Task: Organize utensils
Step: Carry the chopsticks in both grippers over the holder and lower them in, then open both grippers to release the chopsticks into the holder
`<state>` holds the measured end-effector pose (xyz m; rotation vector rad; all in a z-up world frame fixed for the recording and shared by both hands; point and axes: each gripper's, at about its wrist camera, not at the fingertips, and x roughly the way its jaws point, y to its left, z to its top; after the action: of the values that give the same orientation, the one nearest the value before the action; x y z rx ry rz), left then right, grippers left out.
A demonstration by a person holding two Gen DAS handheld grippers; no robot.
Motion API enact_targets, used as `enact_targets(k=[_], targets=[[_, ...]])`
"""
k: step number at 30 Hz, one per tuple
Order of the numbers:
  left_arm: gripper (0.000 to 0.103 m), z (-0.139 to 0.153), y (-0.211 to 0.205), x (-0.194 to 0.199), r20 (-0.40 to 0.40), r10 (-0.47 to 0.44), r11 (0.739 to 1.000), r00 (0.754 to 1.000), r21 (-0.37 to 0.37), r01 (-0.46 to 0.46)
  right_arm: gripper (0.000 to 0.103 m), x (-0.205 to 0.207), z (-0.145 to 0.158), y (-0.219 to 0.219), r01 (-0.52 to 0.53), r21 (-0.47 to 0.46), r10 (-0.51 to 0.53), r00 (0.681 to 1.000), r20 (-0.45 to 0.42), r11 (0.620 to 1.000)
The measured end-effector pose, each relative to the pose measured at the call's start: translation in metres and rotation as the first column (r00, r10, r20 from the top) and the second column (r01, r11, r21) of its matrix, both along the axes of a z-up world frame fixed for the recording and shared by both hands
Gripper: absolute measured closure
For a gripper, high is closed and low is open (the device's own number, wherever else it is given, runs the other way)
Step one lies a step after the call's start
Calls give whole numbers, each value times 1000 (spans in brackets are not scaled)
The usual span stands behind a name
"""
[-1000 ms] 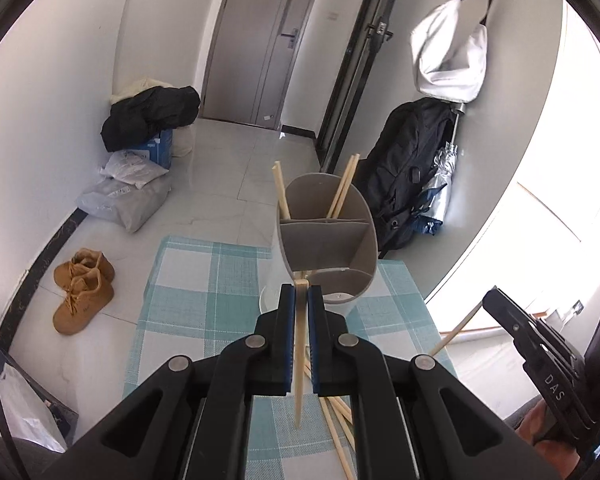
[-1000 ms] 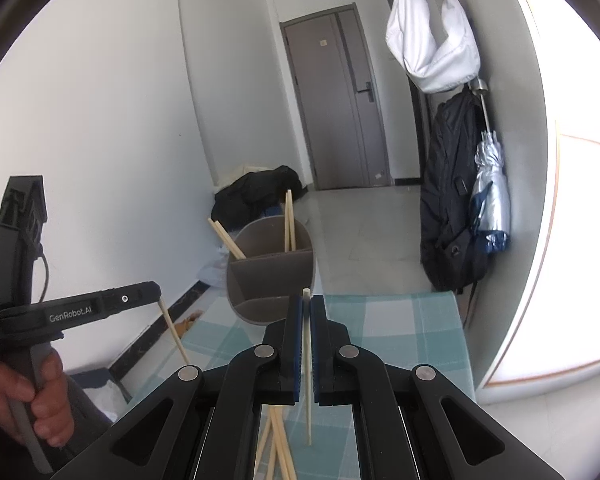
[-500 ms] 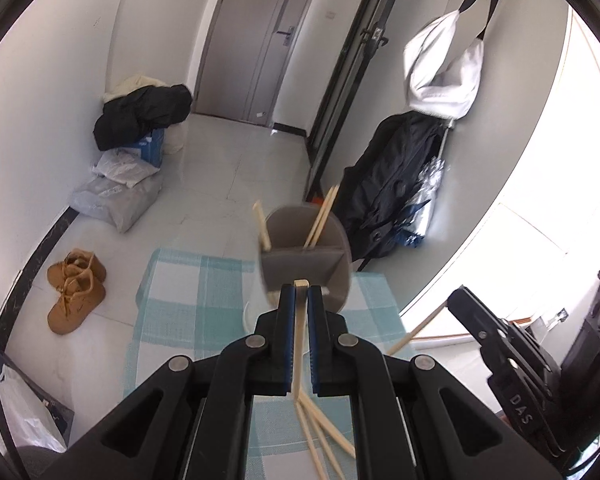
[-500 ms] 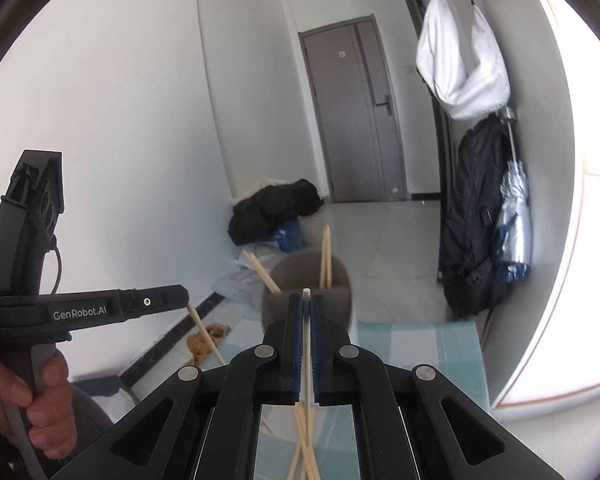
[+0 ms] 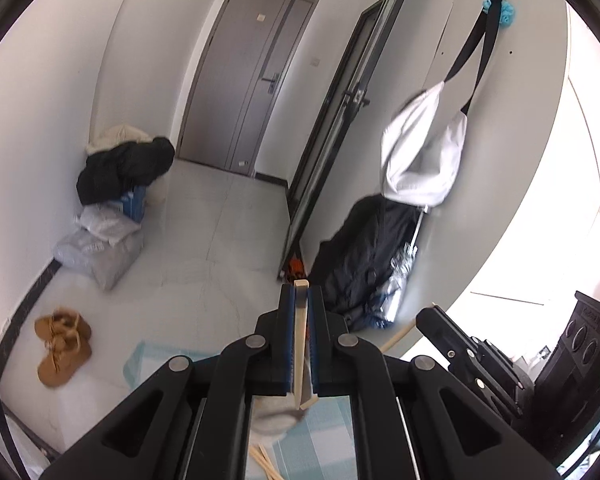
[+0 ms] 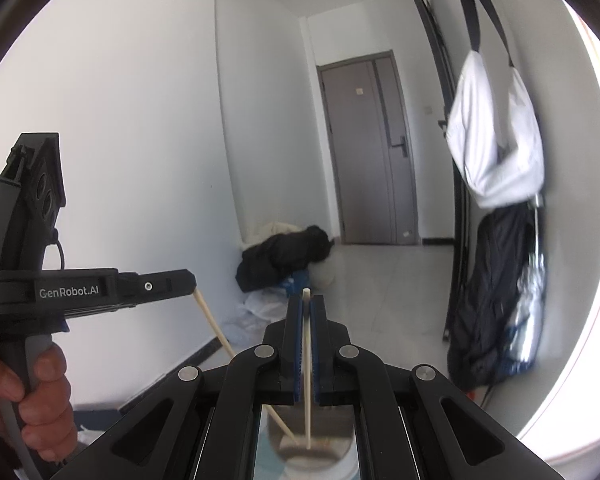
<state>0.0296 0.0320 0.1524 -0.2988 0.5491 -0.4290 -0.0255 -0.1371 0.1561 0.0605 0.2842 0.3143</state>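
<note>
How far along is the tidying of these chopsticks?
Partly done, it seems. In hand: the left gripper and right gripper each clamp one chopstick, hanging over the grey holder. Left: a few loose chopsticks lie on the checked cloth.

White walls, grey door

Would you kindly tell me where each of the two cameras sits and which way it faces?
Left wrist: on the left hand-held gripper, facing the hallway floor and grey door; its fingers pinch a chopstick.
Right wrist: on the right hand-held gripper, aimed down the hallway; the person's hand shows at left.
Shared: door, white bag, and each other's gripper.
</note>
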Motion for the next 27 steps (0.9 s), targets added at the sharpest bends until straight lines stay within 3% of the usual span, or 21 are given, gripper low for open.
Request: enact_targets(k=[10,21,27], targets=[[101,-21,-6,54,-40,-2,998,999,70,4,100,60,0,-5,13,-26,-14,999,-33,1000],[101,-49,-16,76,-80,-53,996,995,70,58,100,90,-48,-5,-34,-30,31,995,-97,999],[101,-62,-24,80,-117,-93,987,989,122,107,100,95,-65,-2,-67,-43,60,989,-135,997]])
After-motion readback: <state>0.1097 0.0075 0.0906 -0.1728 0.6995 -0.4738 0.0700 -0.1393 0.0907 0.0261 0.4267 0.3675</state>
